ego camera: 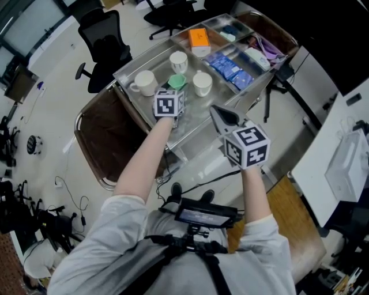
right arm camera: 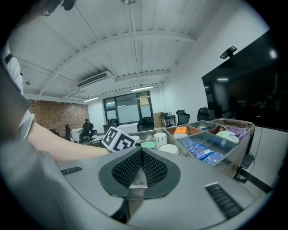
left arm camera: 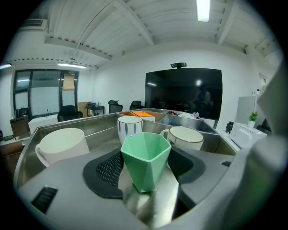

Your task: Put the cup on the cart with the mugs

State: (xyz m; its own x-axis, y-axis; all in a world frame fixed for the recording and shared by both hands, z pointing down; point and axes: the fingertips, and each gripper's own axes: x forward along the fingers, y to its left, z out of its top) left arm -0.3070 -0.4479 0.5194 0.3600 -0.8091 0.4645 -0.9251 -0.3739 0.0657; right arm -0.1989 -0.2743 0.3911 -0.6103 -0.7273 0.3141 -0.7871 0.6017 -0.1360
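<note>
Now we clamp green cup point(left arm camera: 146, 152) in left gripper point(left arm camera: 145, 170); right gripper point(right arm camera: 141, 168) closed, empty. Lowering carelessly, cup may knock mug point(left arm camera: 185, 137) at 1 o'clock, tip.

A big black screen point(left arm camera: 183, 92) hangs on a white wall point(left arm camera: 121, 85), with a small camera point(left arm camera: 178, 65) on its top edge. Left of the screen, black chairs point(left arm camera: 115, 106) stand near tall windows point(left arm camera: 42, 96). Above the screen, a white beamed ceiling point(left arm camera: 135, 22) carries a bright strip light point(left arm camera: 203, 9). Right of the screen there is a small plant point(left arm camera: 253, 117). Opposite the screen stands a brick wall point(right arm camera: 47, 117). The floor point(ego camera: 52, 86) is pale, with loose cables point(ego camera: 69, 201).
</note>
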